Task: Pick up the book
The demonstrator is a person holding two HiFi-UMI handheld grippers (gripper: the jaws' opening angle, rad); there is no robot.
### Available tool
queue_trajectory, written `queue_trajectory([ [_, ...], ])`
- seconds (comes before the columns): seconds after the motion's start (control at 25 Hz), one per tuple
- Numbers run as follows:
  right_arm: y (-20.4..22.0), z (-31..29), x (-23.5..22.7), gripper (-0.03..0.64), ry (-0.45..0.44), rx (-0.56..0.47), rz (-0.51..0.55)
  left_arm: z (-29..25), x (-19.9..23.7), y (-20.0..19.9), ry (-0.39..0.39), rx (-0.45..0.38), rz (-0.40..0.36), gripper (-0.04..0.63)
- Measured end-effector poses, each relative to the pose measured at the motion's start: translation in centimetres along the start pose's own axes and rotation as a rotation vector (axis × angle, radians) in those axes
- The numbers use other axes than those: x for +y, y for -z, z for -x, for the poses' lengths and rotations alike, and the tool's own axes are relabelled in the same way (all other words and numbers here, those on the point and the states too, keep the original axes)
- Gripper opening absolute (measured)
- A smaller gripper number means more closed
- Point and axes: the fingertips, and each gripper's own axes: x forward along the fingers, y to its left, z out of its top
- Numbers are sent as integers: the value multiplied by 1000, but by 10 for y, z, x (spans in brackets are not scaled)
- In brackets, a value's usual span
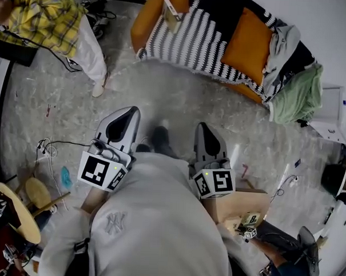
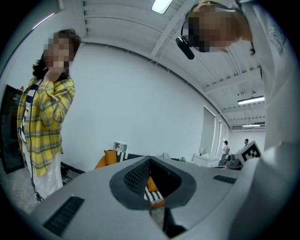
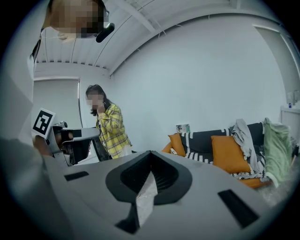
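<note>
Head view shows the left gripper [image 1: 134, 111] and right gripper [image 1: 201, 126] side by side, each with jaws clenched together on nothing, while the book [image 1: 171, 14] rests on the sofa's [image 1: 145, 24] orange end, well apart from both.

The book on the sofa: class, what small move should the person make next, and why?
Probably step toward the sofa: the book sits there, well ahead of the left gripper and right gripper, both shut and empty, so neither can reach it yet.
</note>
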Motion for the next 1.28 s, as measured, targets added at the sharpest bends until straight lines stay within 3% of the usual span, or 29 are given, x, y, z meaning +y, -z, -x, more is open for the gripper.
queue_trajectory([
  [0.64,-31,-39,-84,17,-50,-28,2,-86,-15,-13,-50,-46,-15,9],
  [1.28,-39,-69,-110,17,-49,-18,-33,-118,-3,-15,-72,-28,-14,9],
])
